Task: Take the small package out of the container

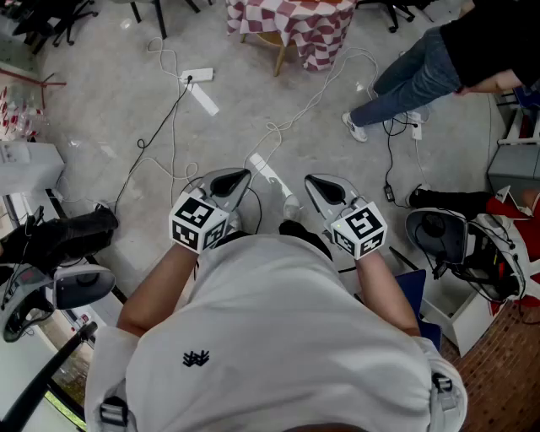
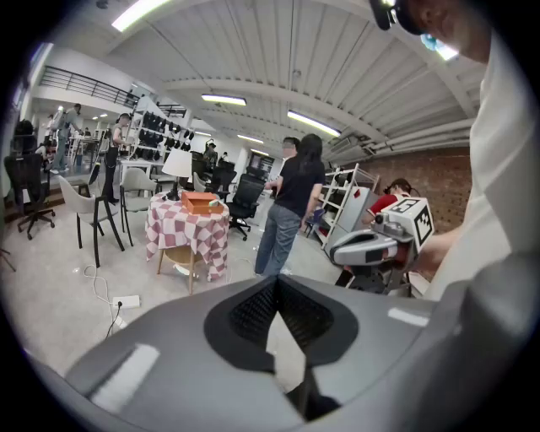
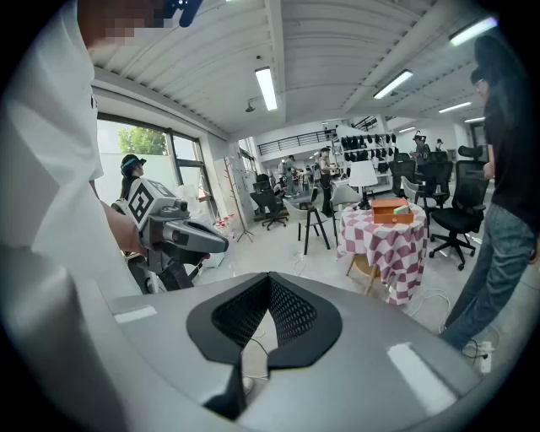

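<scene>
Both grippers are held side by side in front of the person's body, over the floor and far from the table. My left gripper [image 1: 241,178] [image 2: 278,283] has its jaws together with nothing between them. My right gripper [image 1: 315,180] [image 3: 269,278] is likewise shut and empty. An orange open box [image 2: 200,202] [image 3: 391,210] sits on a small table with a red-and-white checked cloth [image 1: 295,25] [image 2: 187,232] [image 3: 396,245], several steps ahead. I cannot make out any small package inside the box from here.
A person in a black top and jeans [image 1: 418,72] [image 2: 289,207] stands to the right of the table. Cables and white power strips [image 1: 197,76] lie across the floor between me and the table. Office chairs [image 2: 29,186], a shelf unit [image 2: 346,198] and equipment [image 1: 439,236] flank the sides.
</scene>
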